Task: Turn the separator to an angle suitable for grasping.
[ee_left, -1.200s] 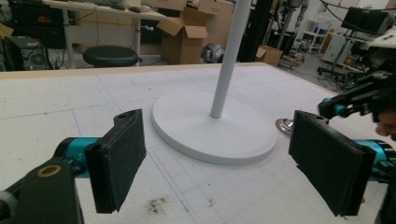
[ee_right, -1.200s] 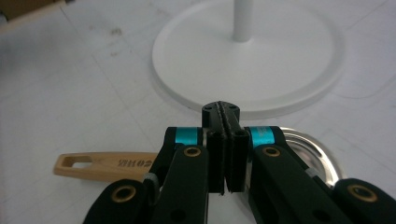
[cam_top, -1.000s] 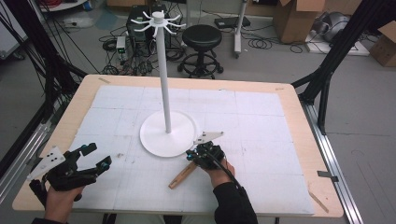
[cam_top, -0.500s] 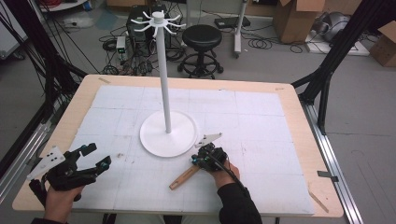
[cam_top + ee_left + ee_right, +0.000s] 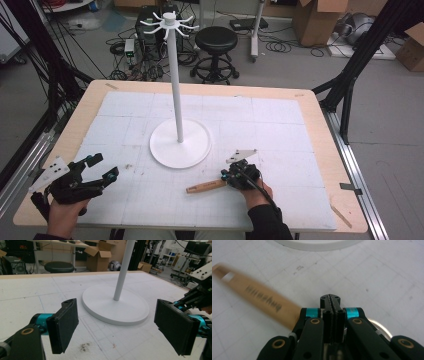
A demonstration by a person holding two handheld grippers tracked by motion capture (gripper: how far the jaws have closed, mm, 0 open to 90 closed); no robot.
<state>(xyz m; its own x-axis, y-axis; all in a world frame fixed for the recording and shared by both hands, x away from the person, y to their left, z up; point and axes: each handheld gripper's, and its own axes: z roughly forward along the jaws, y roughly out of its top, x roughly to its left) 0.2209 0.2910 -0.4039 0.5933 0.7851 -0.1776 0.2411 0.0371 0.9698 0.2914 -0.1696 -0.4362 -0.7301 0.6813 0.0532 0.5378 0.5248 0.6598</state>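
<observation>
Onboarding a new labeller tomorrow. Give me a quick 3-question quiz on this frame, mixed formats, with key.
1. True or false: the left gripper is holding the wooden handle.
2. Multiple choice: where does the wooden handle lie in the high view? A) on the round base of the white stand B) on the white mat, beside the base, at the right gripper C) on the black stool
3. Fill in: in the left gripper view the two black pads stand wide ____.

Key
1. False; its jaws are open with nothing between them.
2. B
3. apart
</observation>
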